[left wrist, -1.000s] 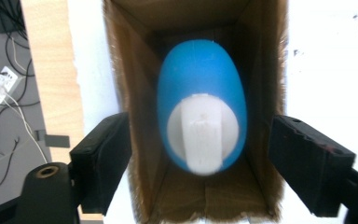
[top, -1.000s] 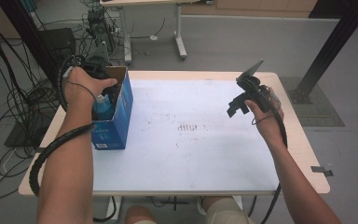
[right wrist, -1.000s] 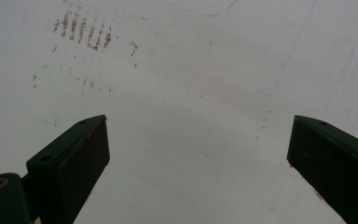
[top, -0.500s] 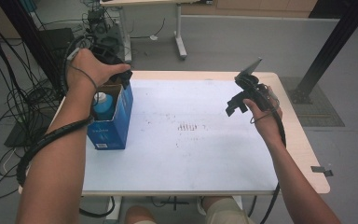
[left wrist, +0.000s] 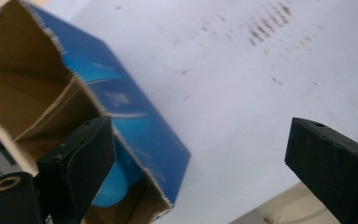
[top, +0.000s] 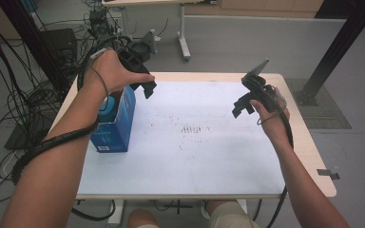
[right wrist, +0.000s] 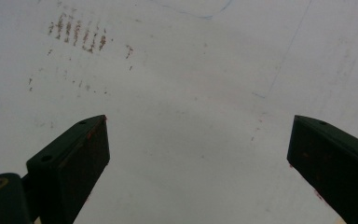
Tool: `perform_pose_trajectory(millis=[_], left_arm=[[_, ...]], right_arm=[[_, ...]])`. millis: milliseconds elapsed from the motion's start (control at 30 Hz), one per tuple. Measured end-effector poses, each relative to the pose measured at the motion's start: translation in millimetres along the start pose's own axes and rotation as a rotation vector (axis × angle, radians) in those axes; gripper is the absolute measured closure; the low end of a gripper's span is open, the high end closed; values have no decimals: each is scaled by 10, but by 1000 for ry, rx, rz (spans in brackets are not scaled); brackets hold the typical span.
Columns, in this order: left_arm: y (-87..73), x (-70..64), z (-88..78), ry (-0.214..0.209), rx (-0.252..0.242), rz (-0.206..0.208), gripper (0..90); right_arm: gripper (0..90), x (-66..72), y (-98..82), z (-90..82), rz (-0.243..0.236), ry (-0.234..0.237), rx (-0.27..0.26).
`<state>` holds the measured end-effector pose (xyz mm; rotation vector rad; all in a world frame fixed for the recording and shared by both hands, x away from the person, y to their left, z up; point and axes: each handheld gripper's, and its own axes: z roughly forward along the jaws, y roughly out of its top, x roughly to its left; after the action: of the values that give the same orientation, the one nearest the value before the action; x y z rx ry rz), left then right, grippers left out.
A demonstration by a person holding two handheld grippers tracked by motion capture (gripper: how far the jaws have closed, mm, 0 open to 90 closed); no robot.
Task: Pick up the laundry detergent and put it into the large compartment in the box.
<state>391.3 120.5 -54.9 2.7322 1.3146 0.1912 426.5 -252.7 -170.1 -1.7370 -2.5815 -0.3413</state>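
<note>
Left gripper (top: 148, 89): jaws just opened wide, empty | blue bottle (top: 107, 108) in box (top: 119, 128): likely light, smooth; grip its neck

Grey floor (top: 247, 52), tangled black cables (top: 14, 95) at left, another table's legs (top: 183, 33) behind.

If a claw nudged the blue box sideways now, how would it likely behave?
The blue box looks like thin card with torn top edges, so its walls would probably flex. A blue object sits inside, perhaps adding weight low down. Standing taller than wide, it might tip rather than slide.
</note>
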Motion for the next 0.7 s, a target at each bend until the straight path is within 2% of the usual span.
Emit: perform_pose_trajectory(millis=[200, 333, 533, 700], left_arm=[[37, -169, -3, -38, -3, 123, 82], [90, -284, 17, -41, 15, 187, 84], [110, -371, 5, -47, 4, 236, 85], [116, -411, 4, -48, 5, 258, 85]], right_arm=[[57, -29, 11, 3, 3, 5, 3], [56, -40, 25, 7, 7, 8, 5], [57, -27, 52, 28, 2, 9, 13], [56, -31, 53, 29, 3, 10, 12]])
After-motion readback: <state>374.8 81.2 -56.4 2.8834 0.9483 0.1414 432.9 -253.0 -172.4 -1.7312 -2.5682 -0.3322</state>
